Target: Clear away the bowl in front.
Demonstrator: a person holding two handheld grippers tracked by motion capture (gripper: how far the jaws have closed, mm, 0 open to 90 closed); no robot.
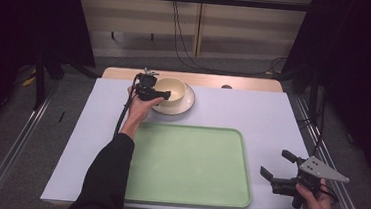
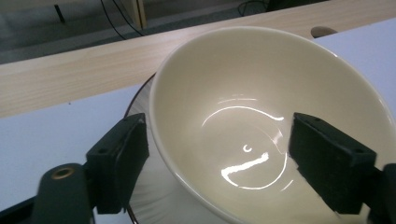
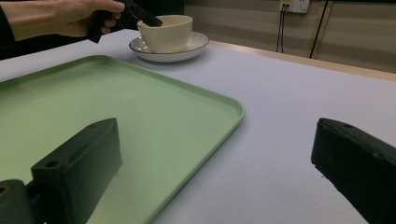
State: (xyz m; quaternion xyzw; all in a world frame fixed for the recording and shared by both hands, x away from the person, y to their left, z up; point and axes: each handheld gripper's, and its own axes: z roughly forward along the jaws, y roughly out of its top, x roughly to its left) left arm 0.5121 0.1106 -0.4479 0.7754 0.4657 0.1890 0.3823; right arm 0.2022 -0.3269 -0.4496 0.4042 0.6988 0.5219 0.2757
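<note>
L tongs (image 1: pixel 155 93) sit at the cream bowl (image 1: pixel 170 89), jaws apart and straddling its near wall: one jaw outside by the saucer (image 1: pixel 186 104), the other inside the bowl. Not clamped yet. Bowl stands upright on the saucer, just ahead of the L tongs, at the far edge of the tabletop (image 1: pixel 273 116). R tongs (image 1: pixel 279 168) wait w/ jaws apart, empty, the green tray (image 1: pixel 188 165) just beside them. Step in hand, prob.: grasping the bowl rim. Next move needs closing on the wall, then a level lift, likely toward the tray.

Open tool (image 2: pixel 217 163) straddles cream bowl's (image 2: pixel 261 93) rim.
</note>
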